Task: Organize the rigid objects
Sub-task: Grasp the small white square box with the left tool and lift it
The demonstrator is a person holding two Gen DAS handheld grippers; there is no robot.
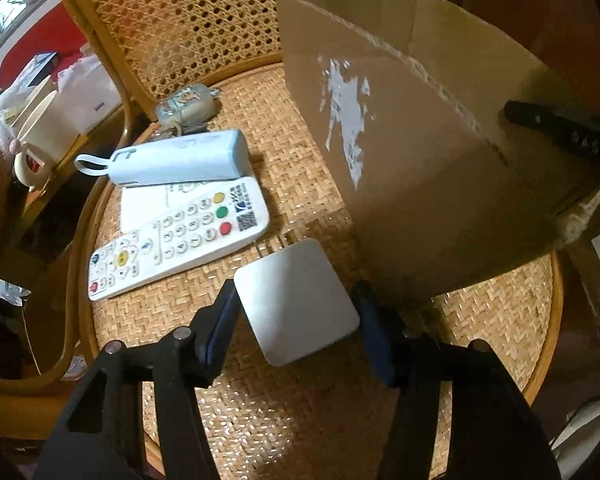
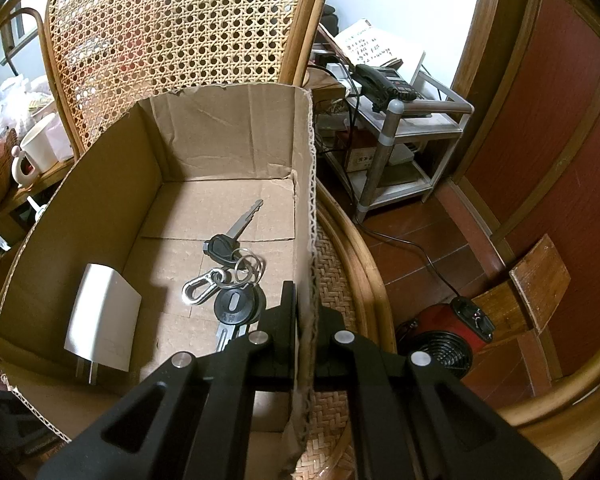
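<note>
My left gripper (image 1: 296, 304) is shut on a flat white square box (image 1: 296, 300), held just above the woven chair seat (image 1: 260, 400) beside the cardboard box (image 1: 420, 184). My right gripper (image 2: 305, 320) is shut on the right wall of the cardboard box (image 2: 304, 208). Inside the box lie a bunch of keys (image 2: 230, 276) and a white charger (image 2: 102, 320). On the seat to the left lie a white remote (image 1: 180, 240), a light blue case with a loop (image 1: 180, 158) and a small grey-green item (image 1: 186, 106).
The rattan chair back (image 1: 204, 20) stands behind the objects. A white mug (image 1: 36, 140) and bags sit on a table at left. In the right wrist view a metal shelf with a phone (image 2: 384, 80) and a red fan heater (image 2: 444, 340) stand on the floor at right.
</note>
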